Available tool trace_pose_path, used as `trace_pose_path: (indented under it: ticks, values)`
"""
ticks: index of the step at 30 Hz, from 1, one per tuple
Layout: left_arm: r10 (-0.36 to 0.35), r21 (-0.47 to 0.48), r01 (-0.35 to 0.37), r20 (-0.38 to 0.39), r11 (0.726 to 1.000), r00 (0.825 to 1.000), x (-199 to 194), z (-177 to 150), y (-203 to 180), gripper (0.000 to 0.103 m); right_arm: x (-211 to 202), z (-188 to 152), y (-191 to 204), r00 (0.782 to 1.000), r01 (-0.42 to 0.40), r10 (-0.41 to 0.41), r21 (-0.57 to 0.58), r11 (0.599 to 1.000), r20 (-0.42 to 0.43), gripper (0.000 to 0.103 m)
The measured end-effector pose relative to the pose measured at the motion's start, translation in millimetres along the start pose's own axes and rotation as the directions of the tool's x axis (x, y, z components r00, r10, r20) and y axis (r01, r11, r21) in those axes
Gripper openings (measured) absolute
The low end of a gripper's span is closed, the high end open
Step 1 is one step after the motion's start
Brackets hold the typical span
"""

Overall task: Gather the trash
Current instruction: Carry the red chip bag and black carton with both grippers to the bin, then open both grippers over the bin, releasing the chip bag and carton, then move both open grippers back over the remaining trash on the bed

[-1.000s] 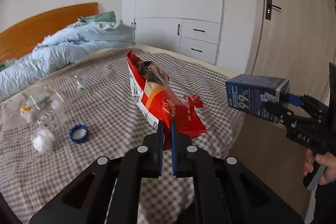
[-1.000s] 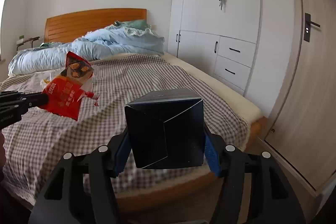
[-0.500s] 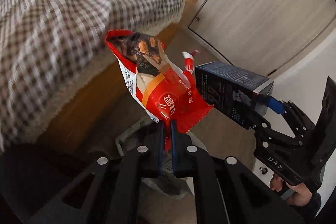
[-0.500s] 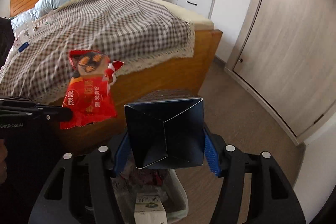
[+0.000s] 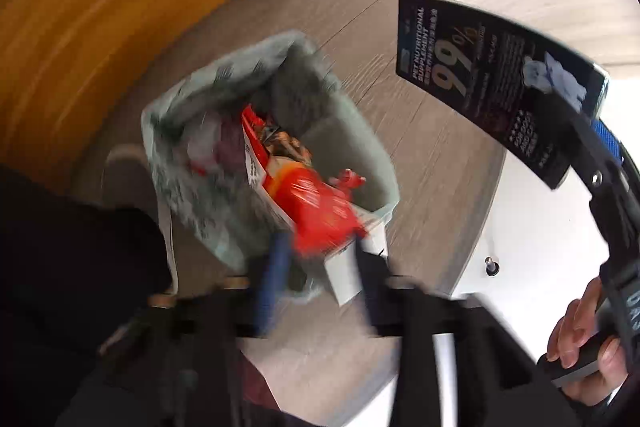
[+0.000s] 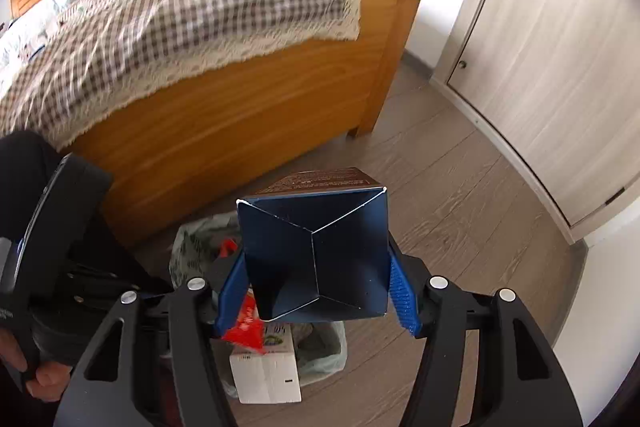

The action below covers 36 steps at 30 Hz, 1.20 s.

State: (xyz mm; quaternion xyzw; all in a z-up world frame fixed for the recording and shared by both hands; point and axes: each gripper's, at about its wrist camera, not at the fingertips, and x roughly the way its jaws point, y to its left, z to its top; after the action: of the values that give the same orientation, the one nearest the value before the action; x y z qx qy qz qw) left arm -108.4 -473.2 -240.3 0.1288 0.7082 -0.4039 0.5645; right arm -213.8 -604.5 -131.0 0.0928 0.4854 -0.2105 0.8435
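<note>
My left gripper (image 5: 316, 259) hangs open right above a bin lined with a pale green bag (image 5: 192, 95). The red snack bag (image 5: 316, 203) sits between and just ahead of the spread fingers, over the bin's mouth; the view is blurred. My right gripper (image 6: 316, 287) is shut on a dark blue carton (image 6: 316, 251), held above the same bin (image 6: 192, 239). The carton also shows in the left wrist view (image 5: 492, 83), up and to the right of the bin. The red bag shows in the right wrist view (image 6: 244, 323).
The bin holds other trash, among it a white carton (image 6: 268, 371). The wooden bed frame (image 6: 224, 131) with a checked cover stands close behind the bin. A wooden door (image 6: 560, 39) is to the right. Grey wood floor (image 6: 460, 195) surrounds the bin.
Both grippers have swung from over the bed down to the bin on the floor. The left gripper's fingers, shut on the red snack bag before, are now spread apart.
</note>
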Motion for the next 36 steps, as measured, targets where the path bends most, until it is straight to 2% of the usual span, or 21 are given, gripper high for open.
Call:
trace_pose_path:
  ticks: [5, 6, 9, 12, 15, 22, 29, 33, 36]
  values:
    - [-0.013, -0.038, 0.015, 0.070, 0.999, 0.997, -9, -9, -1, 0.054, 22, -12, 1, 0.988, -0.113, 0.113, 0.009, 0.994, -0.102, 0.060]
    - [-0.014, -0.049, 0.019, 0.085, 0.999, 0.996, -12, -9, 0, 0.060, 26, -15, 2, 0.986, -0.117, 0.118, 0.011, 0.993, -0.120, 0.060]
    - [-0.017, -0.107, 0.027, 0.095, 0.994, 0.995, -15, -6, 9, 0.061, 38, -20, 2, 0.975, -0.147, 0.151, 0.035, 0.989, -0.165, 0.060]
    - [-0.029, -0.089, 0.038, 0.102, 0.995, 0.994, -20, -4, 6, 0.061, 53, -26, 2, 0.967, -0.134, 0.142, 0.054, 0.990, -0.211, 0.061]
    - [-0.017, -0.078, 0.027, 0.126, 0.997, 0.992, -23, -2, 7, 0.061, 69, -31, -3, 0.947, -0.134, 0.157, 0.101, 0.986, -0.280, 0.066]
    - [-0.021, -0.075, 0.032, 0.135, 0.997, 0.991, -24, -1, 11, 0.061, 60, -32, -9, 0.955, -0.081, 0.110, 0.115, 0.990, -0.276, 0.068]
    - [-0.036, -0.074, 0.047, 0.151, 0.996, 0.988, -30, 0, 10, 0.063, 59, -26, -9, 0.959, -0.045, 0.065, 0.079, 0.996, -0.276, 0.068]
    - [-0.039, -0.020, 0.043, 0.187, 0.999, 0.982, -37, -1, 3, 0.063, 49, -19, -13, 0.966, 0.003, 0.014, 0.064, 0.998, -0.258, 0.068]
    - [-0.033, 0.048, 0.022, 0.241, 0.999, 0.970, -52, -1, -7, 0.063, 38, -10, -17, 0.974, 0.047, -0.035, 0.048, 0.998, -0.223, 0.068]
